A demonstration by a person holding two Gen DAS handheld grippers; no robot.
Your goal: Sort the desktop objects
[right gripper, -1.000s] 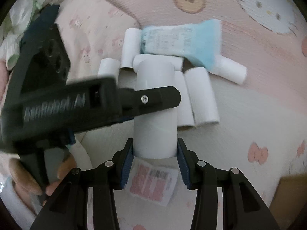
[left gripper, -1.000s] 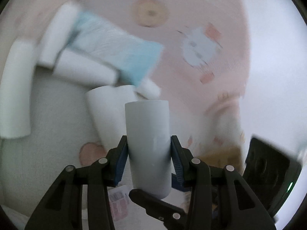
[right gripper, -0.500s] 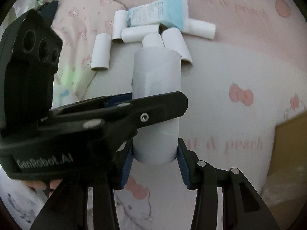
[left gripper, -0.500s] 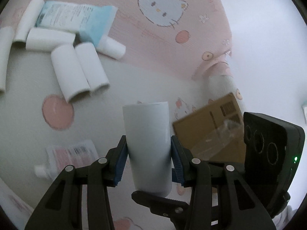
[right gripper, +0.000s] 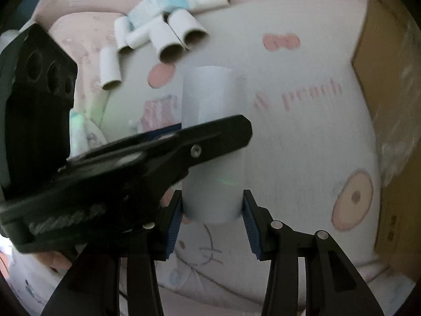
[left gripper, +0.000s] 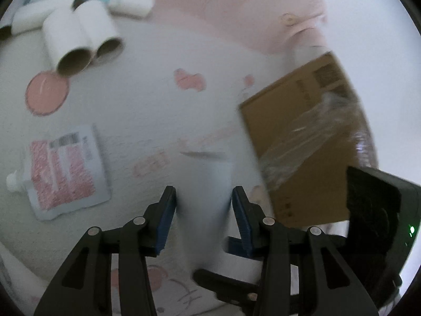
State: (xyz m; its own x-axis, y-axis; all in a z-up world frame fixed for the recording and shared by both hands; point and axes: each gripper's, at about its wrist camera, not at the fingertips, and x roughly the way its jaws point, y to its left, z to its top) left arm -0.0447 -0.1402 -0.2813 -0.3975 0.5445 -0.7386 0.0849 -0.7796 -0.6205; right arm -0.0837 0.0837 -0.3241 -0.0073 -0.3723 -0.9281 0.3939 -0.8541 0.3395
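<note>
Cardboard, and thin cardboard at that: the white tube (right gripper: pixel 213 142) in play is an empty paper roll core, hollow and surely featherweight, and right now it has two grippers on it at once, carried in the air above the pink cartoon-print cloth (right gripper: pixel 302 137). Right gripper (right gripper: pixel 213 210) has its blue pads clamped on the near end of the tube, one on each side of the round wall, while the left gripper (right gripper: pixel 184 147) reaches across from the side and closes around the tube's middle. From the left wrist view the same tube (left gripper: pixel 204 192) is a pale blur standing between the left gripper (left gripper: pixel 204 208) and its blue pads, so both tools are grasping it, neither is released. How will it handle? My read is that weight is no issue; crushing is. A hollow core like this gives under a hard pinch across its wall, and its smooth white paper skin could slide if the squeeze is too shy, so a moderate grip near one end, where the rim stiffens it, looks safest. Off to the far side lies a heap of similar rolls (right gripper: pixel 171 36) with a light blue tube (right gripper: pixel 163 2) among them, a red and white pouch (left gripper: pixel 65 171) flat on the cloth, and a brown cardboard box (left gripper: pixel 307 142) with clear film over it, which may be where things get sorted, though I cannot say for sure.
</note>
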